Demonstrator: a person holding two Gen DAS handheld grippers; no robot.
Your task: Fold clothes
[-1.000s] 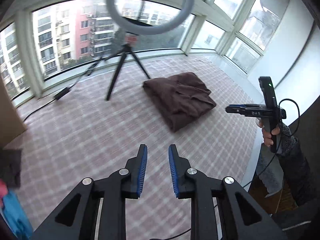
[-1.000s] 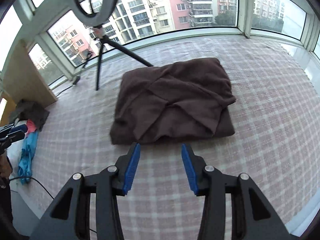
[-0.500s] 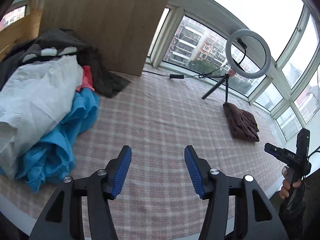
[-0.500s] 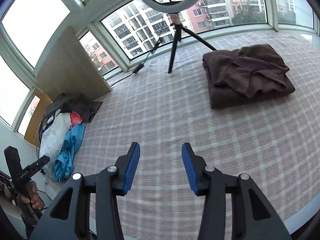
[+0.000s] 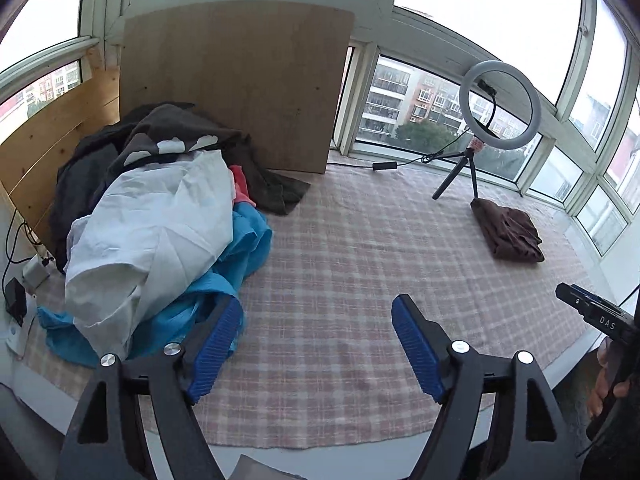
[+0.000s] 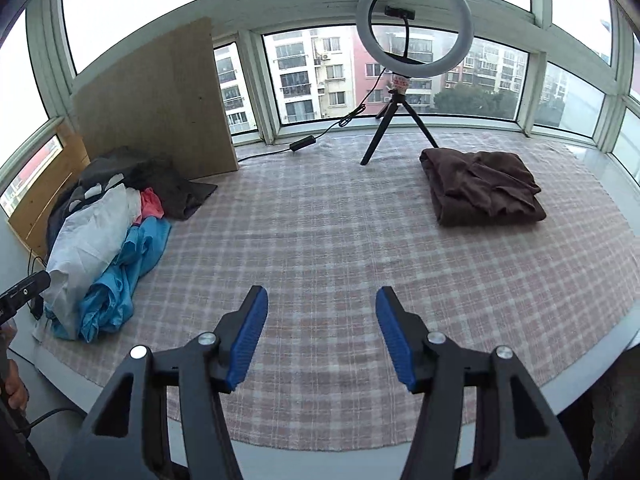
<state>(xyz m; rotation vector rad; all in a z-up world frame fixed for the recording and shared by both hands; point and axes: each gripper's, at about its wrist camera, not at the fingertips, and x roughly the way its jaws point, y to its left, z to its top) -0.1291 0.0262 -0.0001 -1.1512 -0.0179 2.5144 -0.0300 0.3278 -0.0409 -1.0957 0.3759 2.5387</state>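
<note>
My left tongs (image 5: 318, 344) and right tongs (image 6: 318, 334) are both opening, with nothing between them, above the checked blanket (image 5: 360, 264). The pile of clothes (image 5: 160, 232) lies just beyond my left tongs. I think I should pinch only the white shirt (image 5: 152, 236) on top. Far off by the ring light (image 6: 414, 24) sits the folded brown garment (image 6: 484, 188).

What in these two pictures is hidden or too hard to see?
- Pile of unfolded clothes: in both views the white garment covers the lower pieces, so their number is unclear.
- Folded brown garment: its kind is unclear in either view; the folds hide it.
- Person: only a hand at the left view's edge.
- Gear behind the pile: too small.
</note>
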